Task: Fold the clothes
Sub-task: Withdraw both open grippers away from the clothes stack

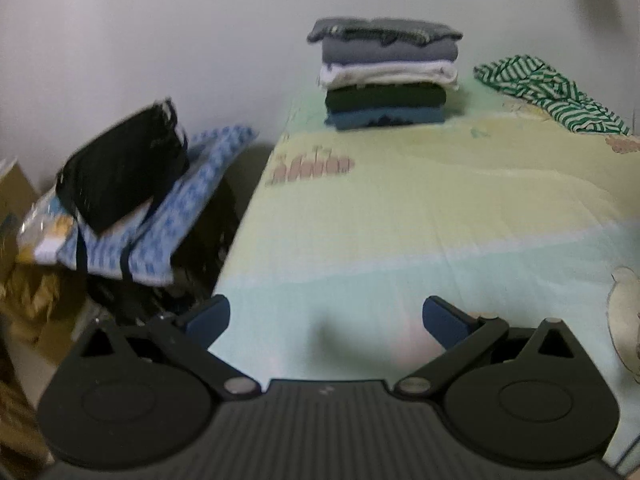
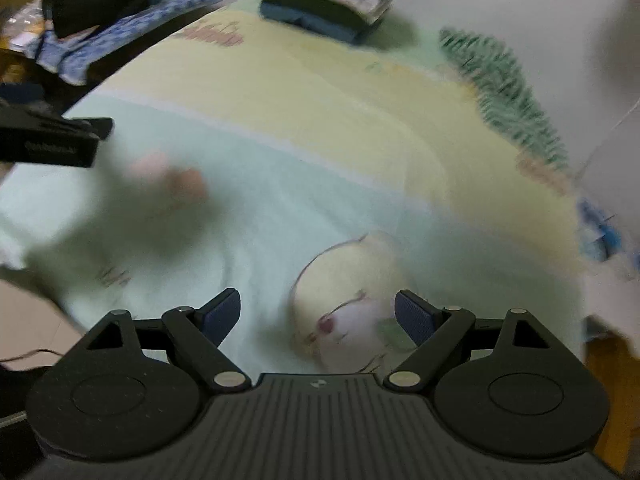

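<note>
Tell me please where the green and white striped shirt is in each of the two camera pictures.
Left wrist view: the striped shirt lies unfolded at the upper right, on the bed, to the right of the stack of folded clothes.
Right wrist view: the striped shirt is at the upper right, blurred, near the far edge of the bed.
Shared landmark: the stack of folded clothes, top centre in both views.
</note>
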A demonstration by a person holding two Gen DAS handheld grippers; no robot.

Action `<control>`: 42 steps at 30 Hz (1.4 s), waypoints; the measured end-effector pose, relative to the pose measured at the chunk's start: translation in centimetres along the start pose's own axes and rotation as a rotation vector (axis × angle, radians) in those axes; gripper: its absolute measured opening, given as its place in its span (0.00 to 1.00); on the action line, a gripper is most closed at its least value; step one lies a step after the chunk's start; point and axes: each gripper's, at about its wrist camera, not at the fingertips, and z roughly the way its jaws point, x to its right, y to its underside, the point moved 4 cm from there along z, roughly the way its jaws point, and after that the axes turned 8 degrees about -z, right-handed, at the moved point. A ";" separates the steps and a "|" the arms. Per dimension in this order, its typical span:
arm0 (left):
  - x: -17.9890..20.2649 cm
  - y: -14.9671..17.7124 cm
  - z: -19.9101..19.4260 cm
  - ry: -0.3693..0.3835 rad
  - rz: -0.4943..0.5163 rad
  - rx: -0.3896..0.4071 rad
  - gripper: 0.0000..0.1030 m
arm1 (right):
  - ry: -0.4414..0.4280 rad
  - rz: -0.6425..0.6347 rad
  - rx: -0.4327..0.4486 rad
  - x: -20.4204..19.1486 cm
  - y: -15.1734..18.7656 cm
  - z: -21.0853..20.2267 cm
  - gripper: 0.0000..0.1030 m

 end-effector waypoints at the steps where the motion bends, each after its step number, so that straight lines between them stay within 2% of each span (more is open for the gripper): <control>1: 0.0 -0.6 0.3 0.015 0.007 0.002 0.99 | 0.039 -0.008 0.020 -0.3 -0.5 -0.1 0.84; 3: 0.0 -1.8 0.7 0.059 0.005 0.000 0.99 | 0.060 -0.005 0.054 -0.8 -2.1 -0.4 0.84; 5: -0.4 -3.0 0.5 0.090 -0.002 0.015 1.00 | 0.051 0.038 0.027 -1.1 -4.0 -0.4 0.85; 7: -1.1 -3.7 0.0 0.104 -0.009 0.038 1.00 | 0.012 0.049 -0.132 -1.7 -5.4 0.5 0.85; 9: -1.7 -4.2 0.0 0.107 -0.017 0.050 1.00 | -0.024 -0.049 -0.298 -2.8 -5.3 1.5 0.81; 10: -2.0 -4.4 0.1 0.108 -0.026 0.049 1.00 | 0.015 -0.088 -0.299 -3.1 -5.0 1.4 0.72; 11: -2.3 -4.6 0.5 0.112 -0.043 0.041 1.00 | 0.078 -0.119 -0.277 -3.3 -4.9 1.1 0.69; 13: -2.7 -5.1 1.5 0.122 -0.084 0.017 1.00 | 0.136 -0.150 -0.237 -3.5 -5.6 1.2 0.72; 16: -3.5 -6.1 2.6 0.113 -0.145 -0.014 1.00 | -0.023 0.005 -0.171 -1.9 -8.4 2.2 0.73; 22: -5.7 -8.6 3.9 0.093 -0.282 -0.039 0.99 | -0.362 0.431 -0.169 3.4 -11.2 6.0 0.76; 26: -5.4 -10.5 4.1 0.048 -0.291 -0.024 0.99 | -0.326 0.579 -0.024 4.9 -13.3 5.8 0.76; 29: -4.8 -12.1 3.8 0.016 -0.290 0.013 1.00 | -0.171 0.528 0.050 5.7 -15.1 5.1 0.76; 32: -3.7 -13.6 3.8 0.013 -0.282 0.027 1.00 | -0.148 0.503 0.091 6.6 -16.5 5.0 0.76; 36: -2.2 -14.5 4.1 0.019 -0.282 0.027 1.00 | -0.093 0.524 0.110 7.3 -17.0 4.5 0.76; 42: -0.1 -14.7 4.5 0.056 -0.234 -0.001 1.00 | -0.025 0.472 0.092 8.2 -17.4 4.7 0.76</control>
